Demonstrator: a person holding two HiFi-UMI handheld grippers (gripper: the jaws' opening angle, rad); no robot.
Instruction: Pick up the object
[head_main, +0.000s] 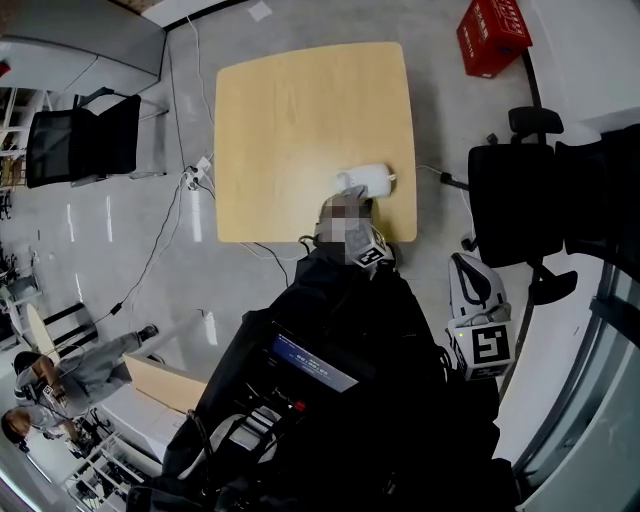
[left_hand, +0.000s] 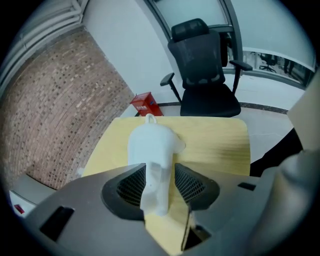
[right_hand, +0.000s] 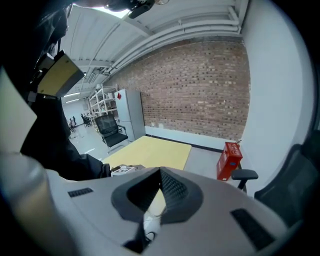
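Between your left gripper (left_hand: 160, 174) jaws: white object (left_hand: 152, 142), pads spread either side, not clamping, grip released. Object rests on wooden table (head_main: 290, 110), close to near edge, toward right corner. Your right gripper (right_hand: 159, 175) hangs off table at right, jaws clenched together on nothing. Beyond object, open wood runs to far edge. Black chair (head_main: 515, 200) stands just right of table edge. Red crate (head_main: 492, 35) sits on floor past far right corner; contents not visible.
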